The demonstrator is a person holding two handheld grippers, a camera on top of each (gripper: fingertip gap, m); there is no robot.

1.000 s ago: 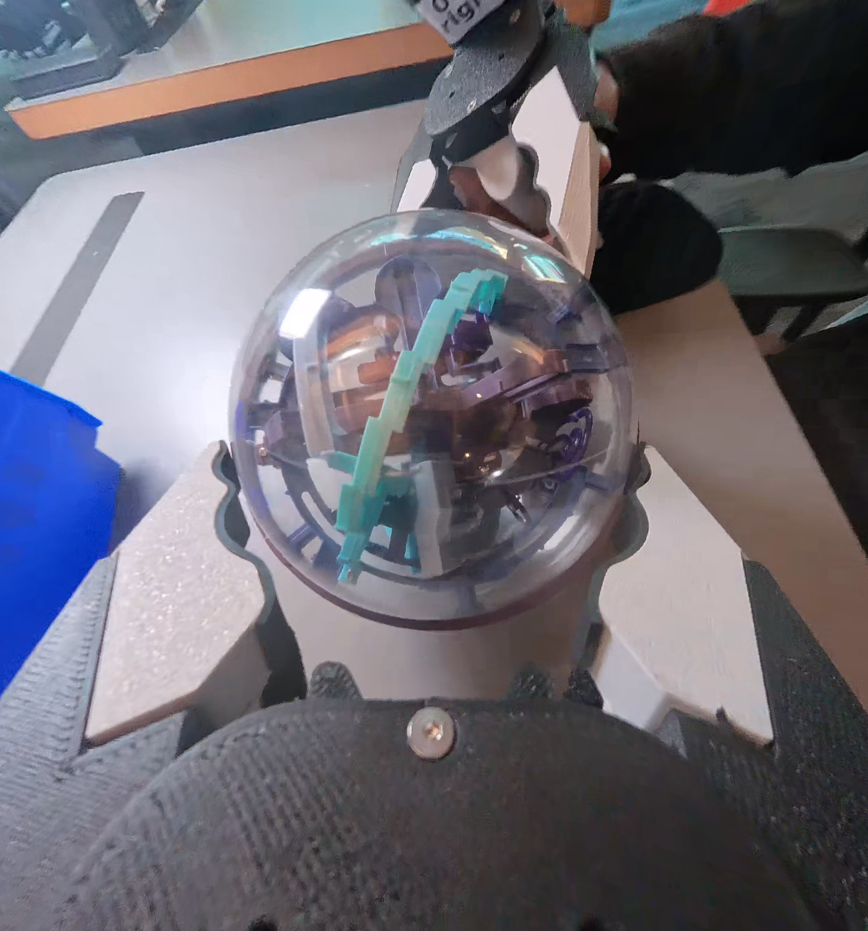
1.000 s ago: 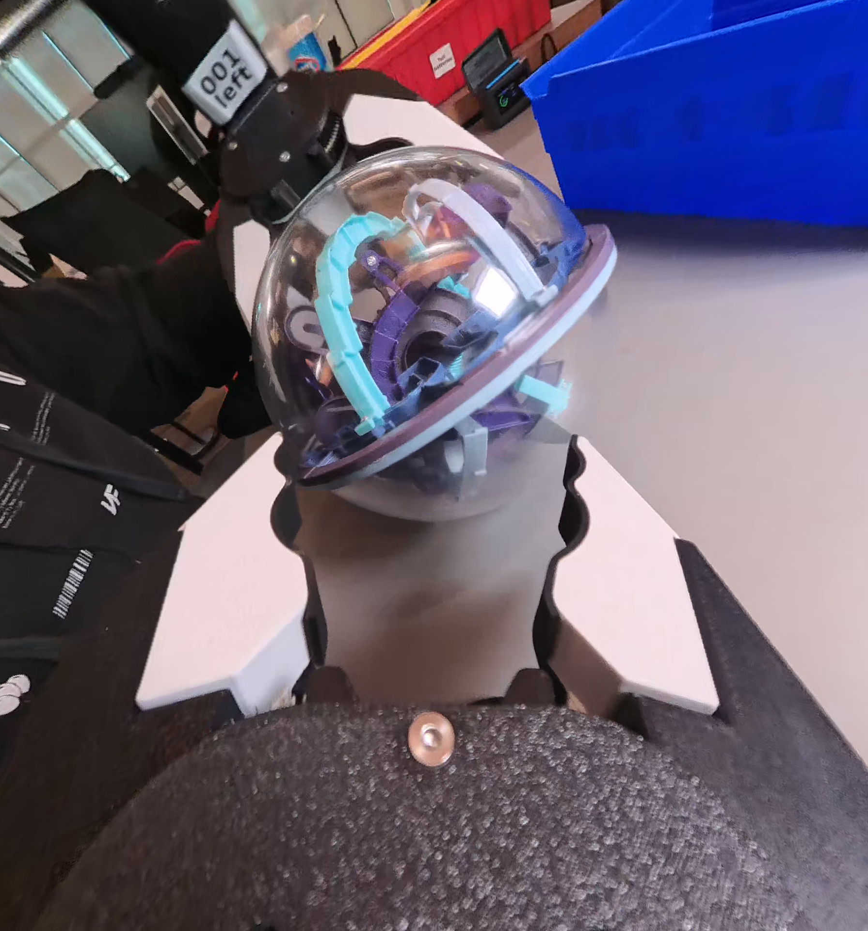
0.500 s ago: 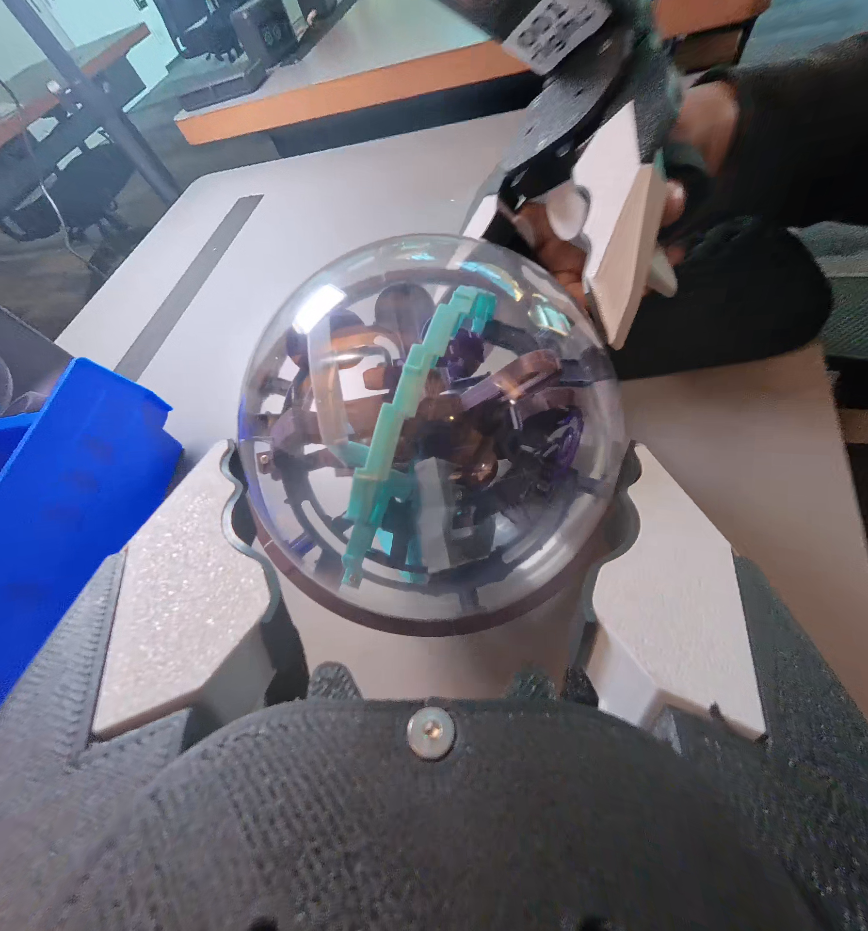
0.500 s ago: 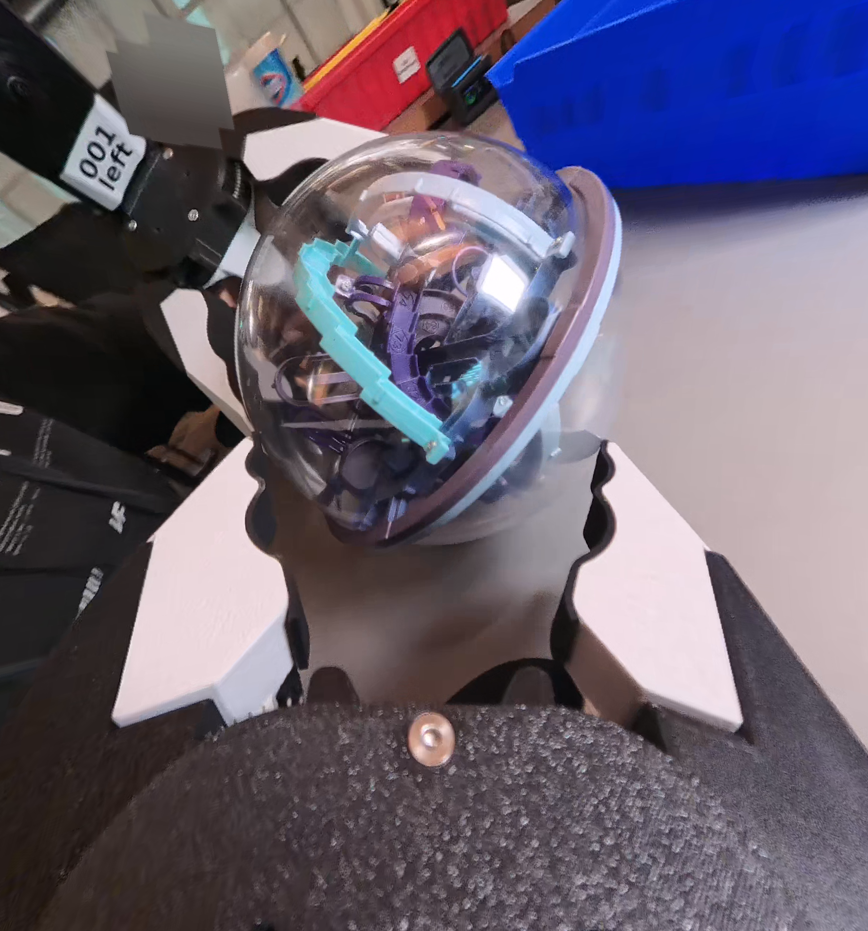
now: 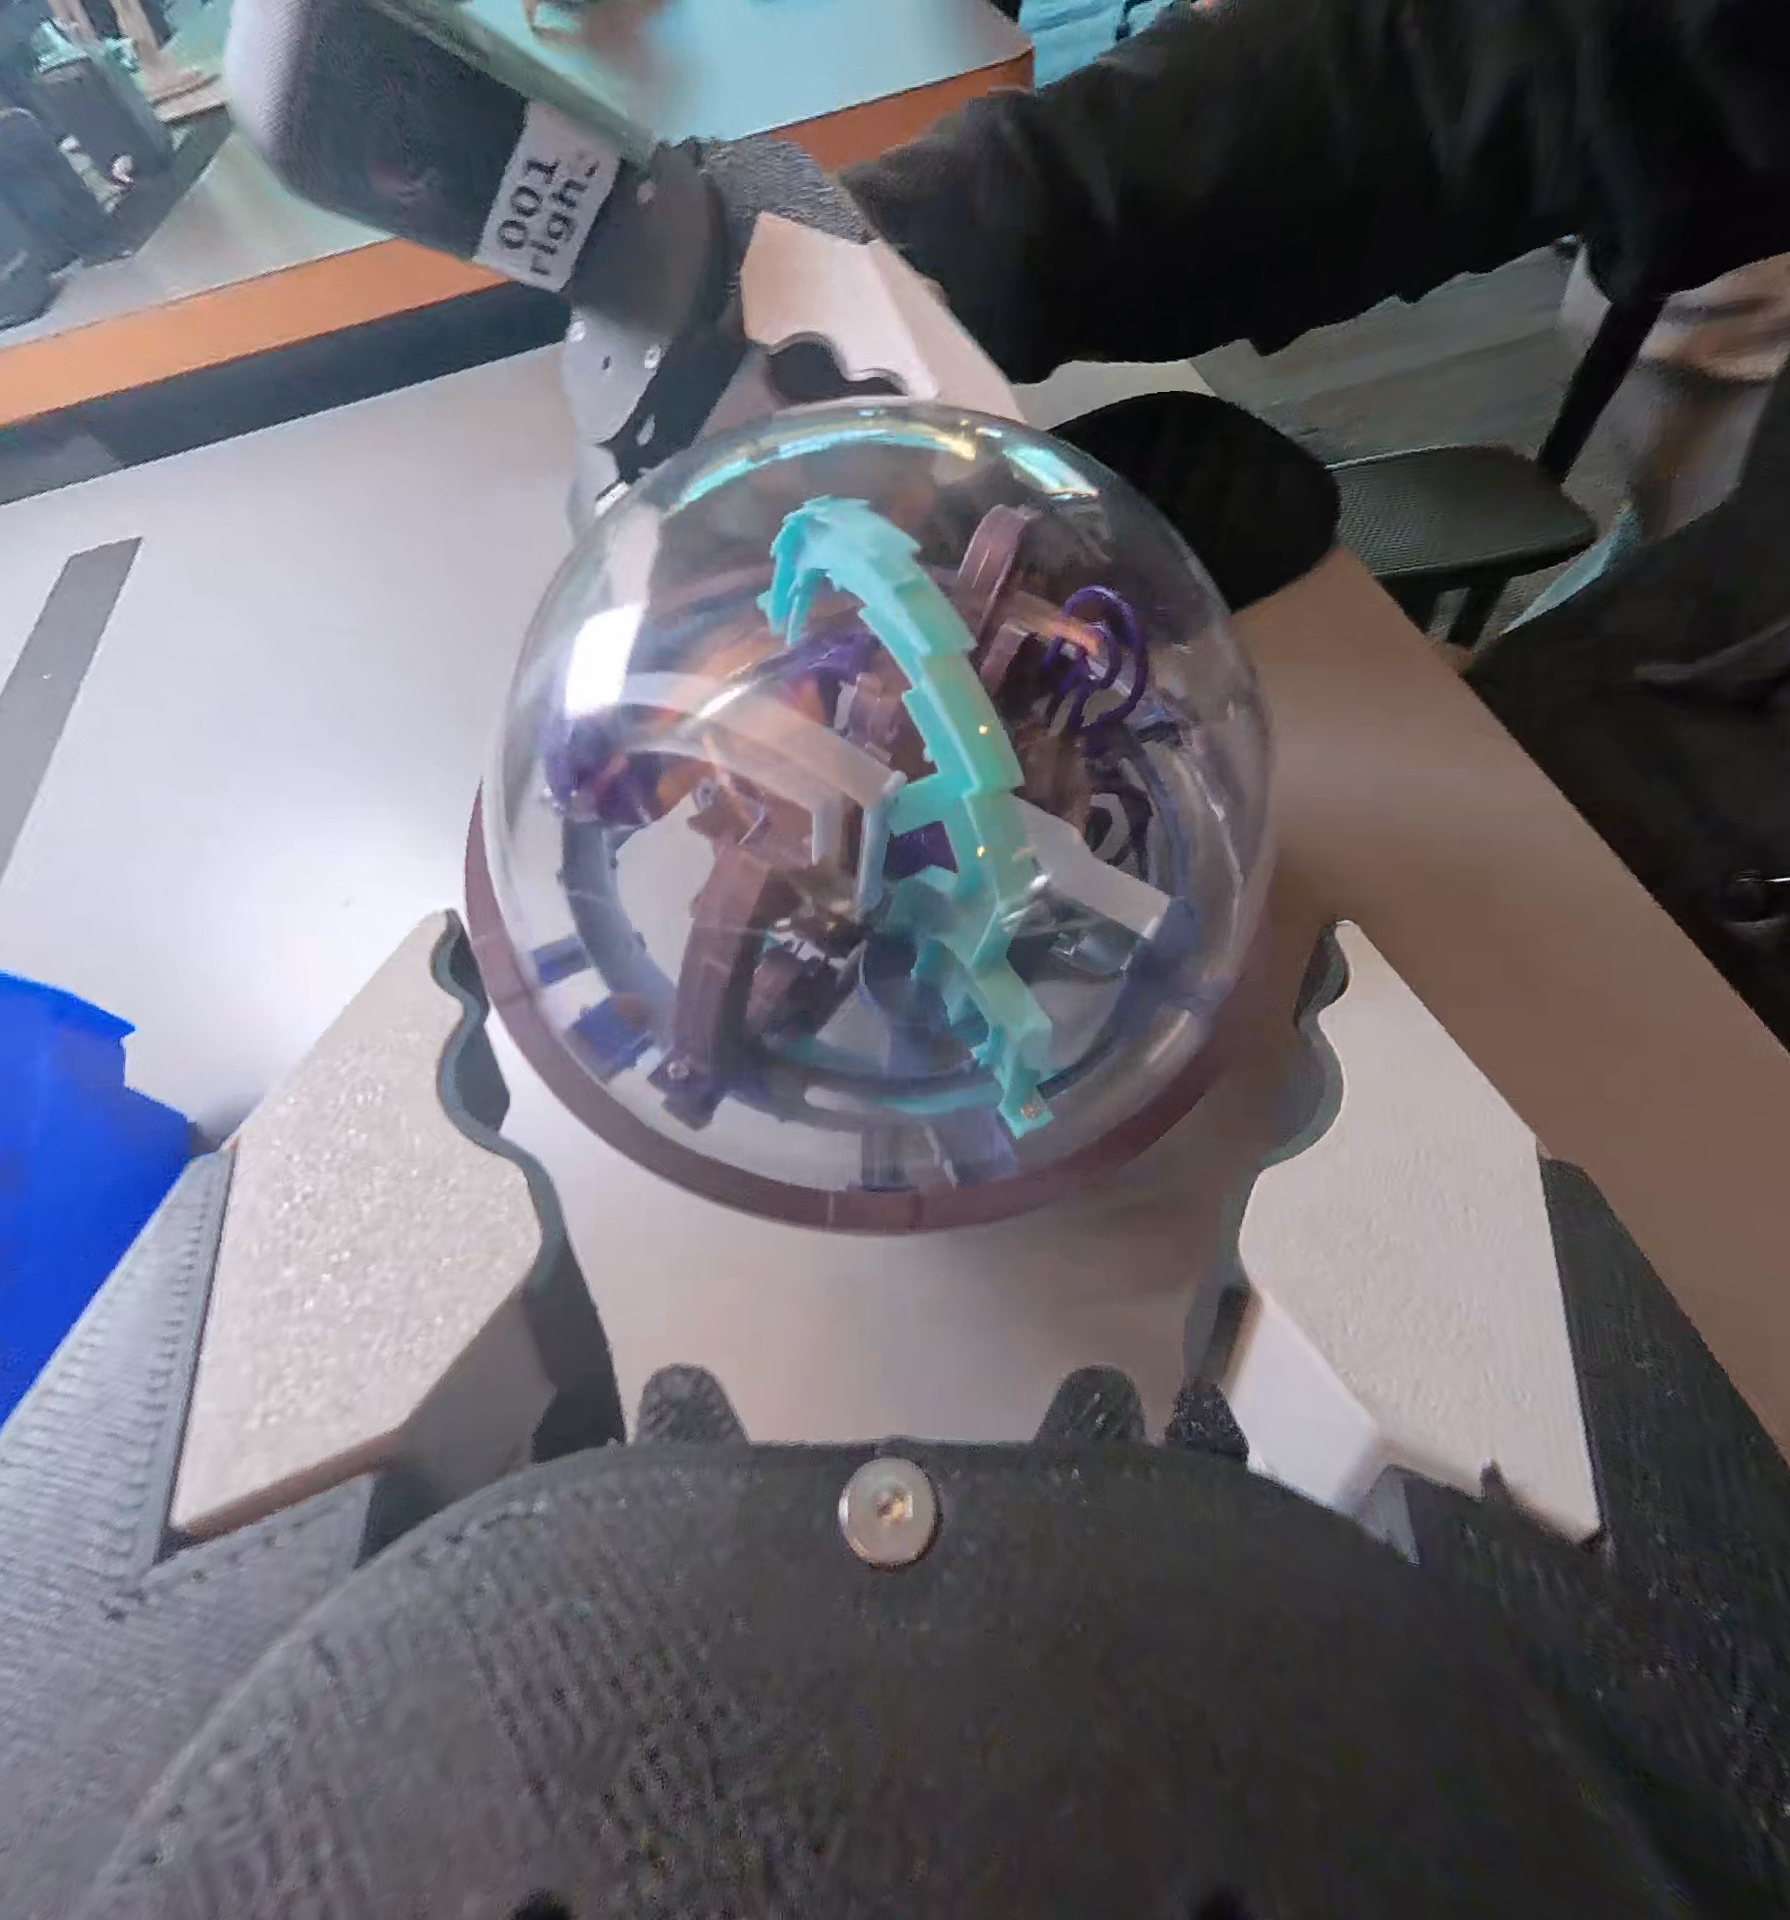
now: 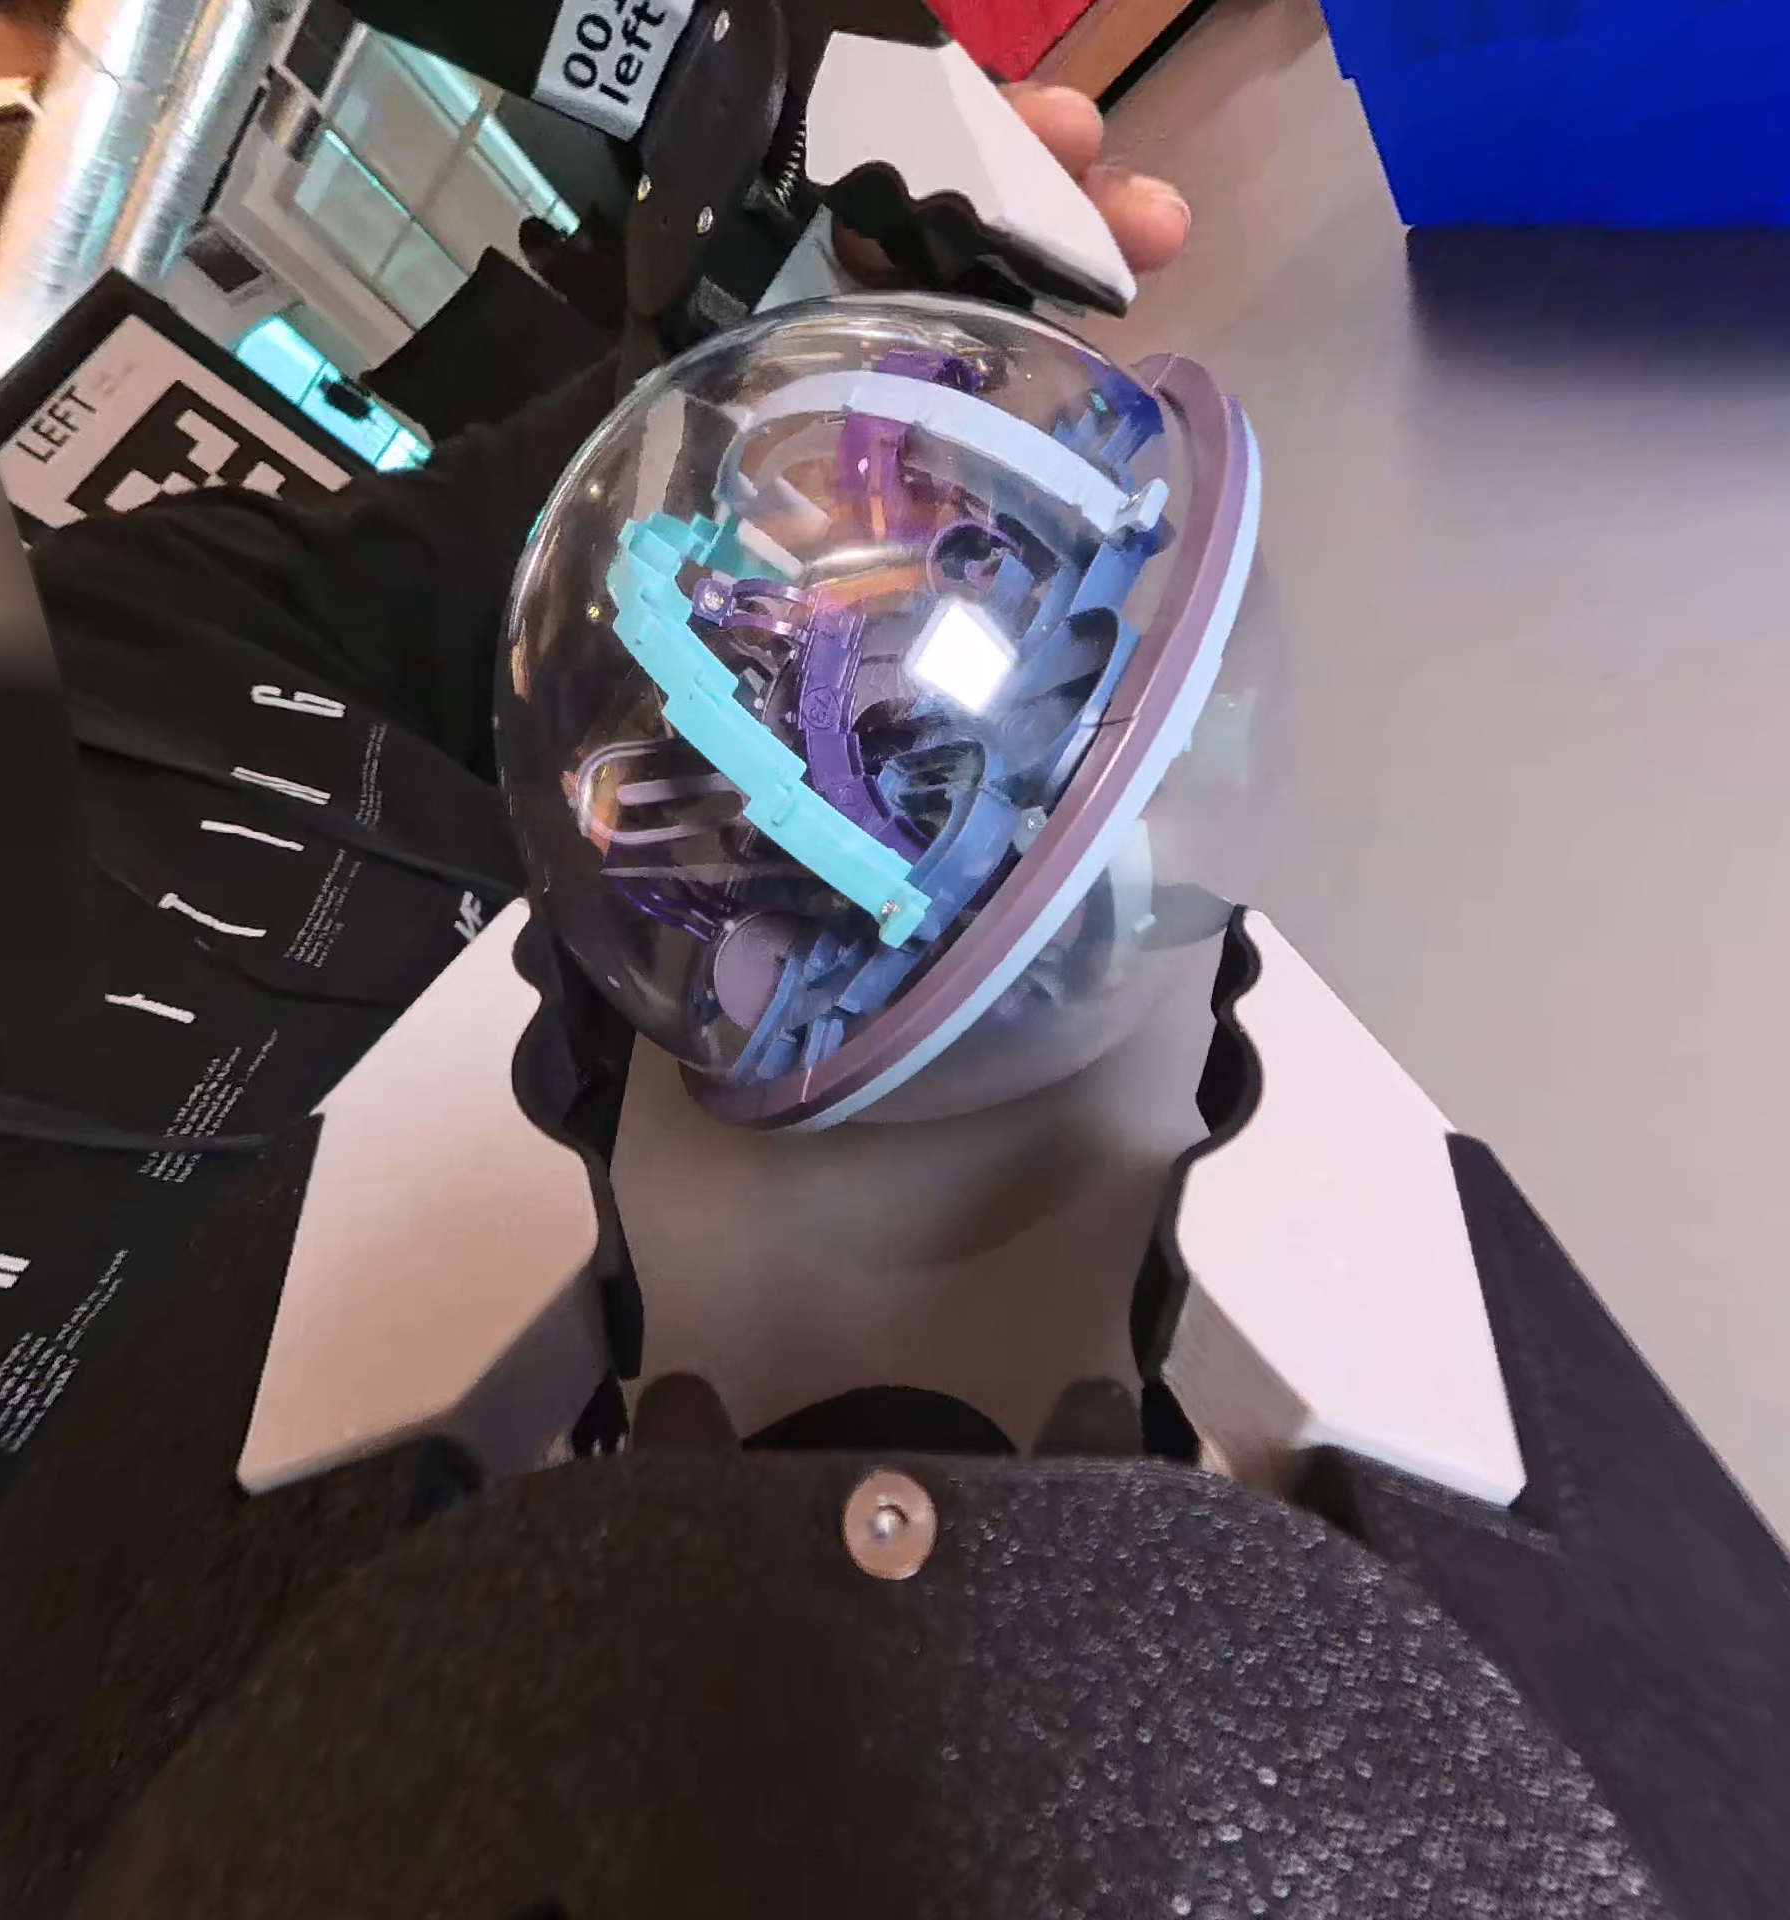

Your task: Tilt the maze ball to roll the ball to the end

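Maze ball: 1 clear sphere with a plum seam band around its middle, teal, purple and brown tracks inside. It sits off the grey table, held between the 2 tools, its band steeply slanted in the right wrist view (a tilt that would let the small inner ball run along a track; that ball cannot be picked out).

Left gripper: fingers spread wide and clamped on the sphere's 2 sides at the band, so the sphere can be turned with the wrist.

Right gripper: fingers likewise spread; the left one presses the clear shell, the right one lies at the frosted half, contact there unclear. Probably a second support from the opposite side.

Surroundings: 1 blue bin just beside the left gripper, the likeliest obstacle to a wider swing; 1 orange-edged table behind; a person's dark sleeve.
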